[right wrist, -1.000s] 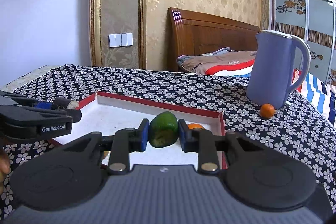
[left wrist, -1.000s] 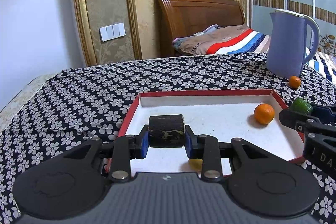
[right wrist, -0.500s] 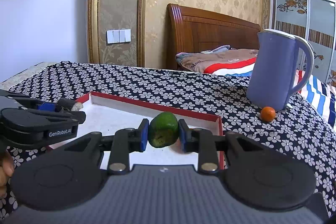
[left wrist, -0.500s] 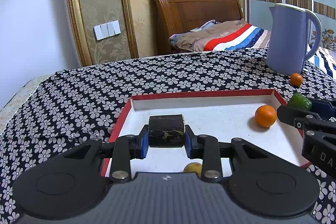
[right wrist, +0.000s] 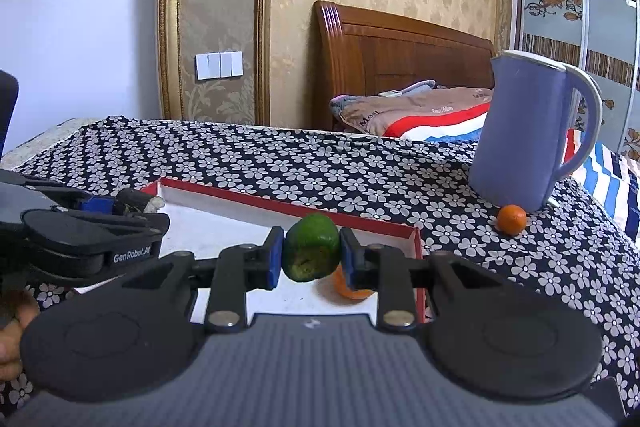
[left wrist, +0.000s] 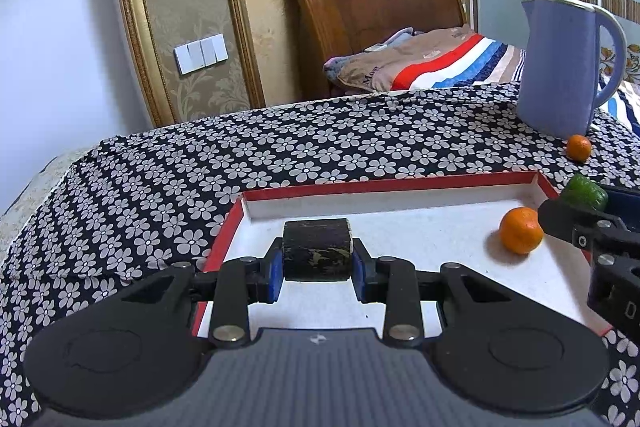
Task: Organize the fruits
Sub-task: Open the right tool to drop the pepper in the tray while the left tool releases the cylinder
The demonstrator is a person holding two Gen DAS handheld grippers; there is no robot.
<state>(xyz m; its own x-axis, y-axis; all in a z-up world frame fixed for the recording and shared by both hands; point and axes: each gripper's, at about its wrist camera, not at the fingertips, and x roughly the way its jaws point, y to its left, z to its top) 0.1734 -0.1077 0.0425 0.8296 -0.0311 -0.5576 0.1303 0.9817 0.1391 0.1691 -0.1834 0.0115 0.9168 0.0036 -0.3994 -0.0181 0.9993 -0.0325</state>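
Change since a second ago: both grippers have drawn back and risen a little over the tray; the small yellowish fruit seen under the left one half a second ago is now hidden below its body.
Left gripper [left wrist: 317, 269]: clenched on a dark cylindrical chunk [left wrist: 316, 249], blue pads pressing its two flat ends, so its long axis runs across the jaws, left to right.
Chunk's place: held just above the white floor of the red-rimmed tray [left wrist: 400, 183], near the tray's left half.
Right gripper [right wrist: 310, 259]: clenched on a green fruit [right wrist: 311, 251], which bulges above and below the pads; a browned patch shows on its near face.
Green fruit's place: over the tray's right end, just inside the red rim [right wrist: 384, 227] in the right wrist view.
Loose fruit in tray: one mandarin [left wrist: 520, 230] rests on the tray floor, directly beneath and slightly beyond the right gripper's tips.
Loose fruit off tray: a second small orange [right wrist: 511, 219] sits on the flowered cloth [right wrist: 280, 167], touching the foot of the blue kettle [right wrist: 532, 135]; the right hand is the nearer one.
Deciding relation: each held piece hangs straight over open tray floor, so a short drop and release looks enough; the green fruit should land left of the mandarin to avoid knocking it.
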